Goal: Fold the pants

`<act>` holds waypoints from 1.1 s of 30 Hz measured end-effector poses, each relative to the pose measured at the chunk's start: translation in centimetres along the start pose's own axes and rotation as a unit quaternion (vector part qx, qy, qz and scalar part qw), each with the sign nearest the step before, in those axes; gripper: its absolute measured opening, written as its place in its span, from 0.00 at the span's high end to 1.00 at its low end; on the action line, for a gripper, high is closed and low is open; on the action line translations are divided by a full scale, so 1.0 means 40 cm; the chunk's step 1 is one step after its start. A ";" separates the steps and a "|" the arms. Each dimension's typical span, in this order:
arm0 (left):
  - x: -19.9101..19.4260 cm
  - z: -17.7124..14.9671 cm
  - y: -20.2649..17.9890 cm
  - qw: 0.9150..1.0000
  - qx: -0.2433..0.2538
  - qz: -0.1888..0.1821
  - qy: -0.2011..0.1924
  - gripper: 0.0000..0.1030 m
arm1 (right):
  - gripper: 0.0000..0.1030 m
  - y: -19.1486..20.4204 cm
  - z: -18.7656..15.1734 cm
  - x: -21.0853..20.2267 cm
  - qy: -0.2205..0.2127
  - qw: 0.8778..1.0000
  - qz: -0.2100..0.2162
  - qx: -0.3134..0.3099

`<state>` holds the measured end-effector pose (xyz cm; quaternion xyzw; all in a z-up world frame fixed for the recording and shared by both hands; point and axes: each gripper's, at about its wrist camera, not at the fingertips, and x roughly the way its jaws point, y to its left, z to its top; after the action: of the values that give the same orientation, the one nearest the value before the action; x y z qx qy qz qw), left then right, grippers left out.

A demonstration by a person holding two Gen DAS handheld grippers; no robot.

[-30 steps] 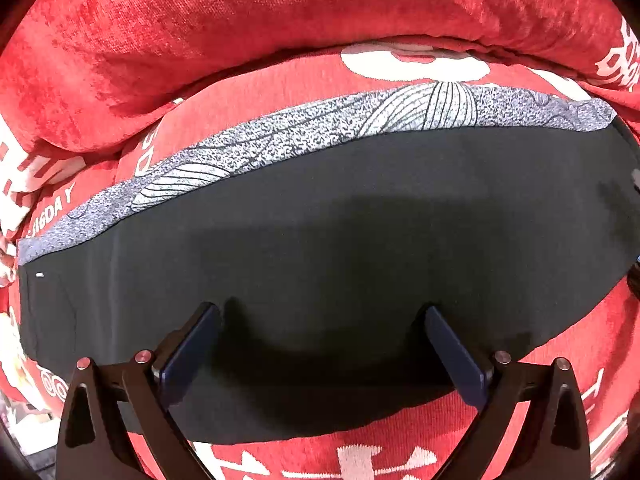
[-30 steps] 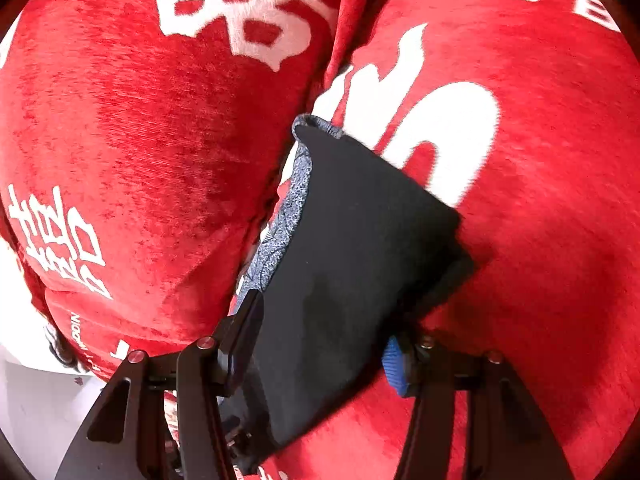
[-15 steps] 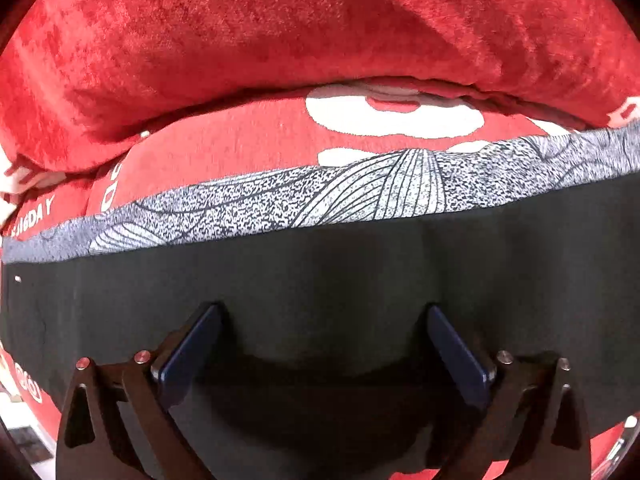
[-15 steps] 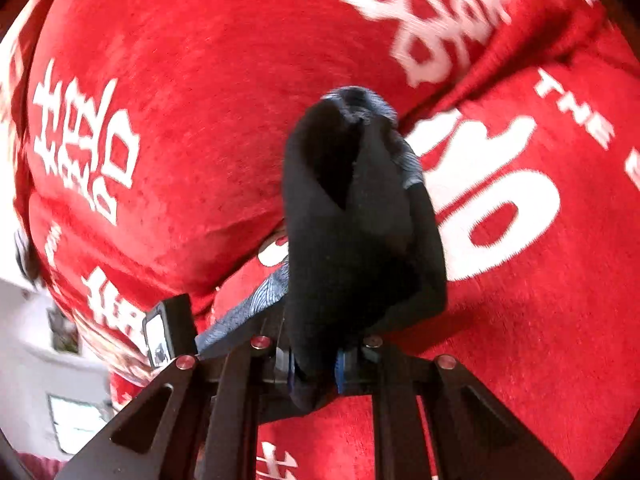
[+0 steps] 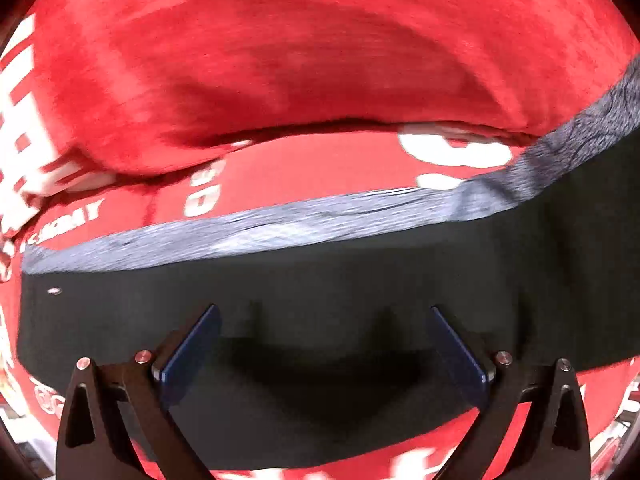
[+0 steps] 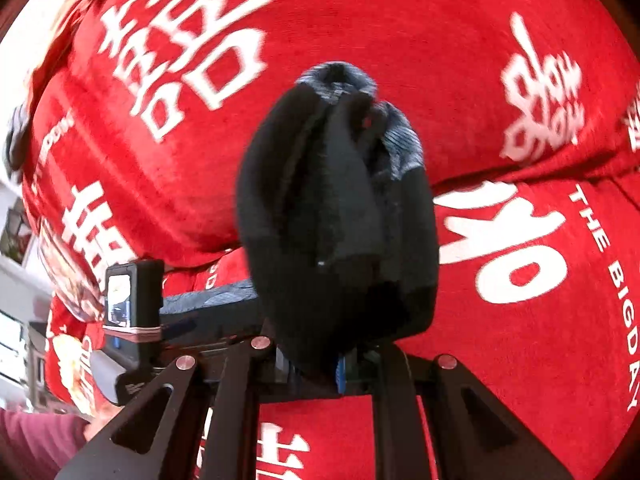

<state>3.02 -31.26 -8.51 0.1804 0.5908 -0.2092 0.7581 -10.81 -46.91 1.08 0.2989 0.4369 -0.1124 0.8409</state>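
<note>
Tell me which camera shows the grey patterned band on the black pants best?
The left wrist view: the grey band runs along the pants' far edge. The right wrist view shows only bunched bits of it above the right gripper.

Colours as I log them from my station: pants [image 5: 320, 288], plain black, with a band [image 5: 280, 236] along one edge in grey-and-white speckle; where I see them bunched [image 6: 336, 216] in the right wrist view, the same grey mottling shows at the top. Red plush cover [image 5: 280, 80] beneath, printed with white lettering and characters [image 6: 180, 48]. Left gripper [image 5: 324, 344]: black frame, dark blue pads [image 5: 188, 356]. Right gripper [image 6: 320, 364]: black frame, a sliver of blue pad showing.
</note>
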 end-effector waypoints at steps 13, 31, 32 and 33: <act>-0.021 -0.162 0.402 0.992 -0.108 0.049 0.032 0.00 | 0.69 0.387 -0.202 0.324 0.125 0.978 -0.073 -0.149; -0.062 -0.141 0.352 0.993 -0.066 -0.097 0.021 0.00 | 0.46 0.200 -0.224 0.224 0.164 0.969 0.090 0.160; -0.063 -0.133 0.319 0.991 -0.053 -0.124 0.022 0.00 | 0.46 0.148 -0.229 0.226 0.159 0.960 0.102 0.208; -0.062 -0.126 0.298 0.989 -0.045 -0.139 0.023 0.00 | 0.46 0.117 -0.233 0.228 0.156 0.953 0.111 0.233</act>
<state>4.67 -18.26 -6.97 0.0671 0.6360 -0.2822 0.7151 -9.52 -36.94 -8.43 0.5467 0.4886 -0.0686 0.6765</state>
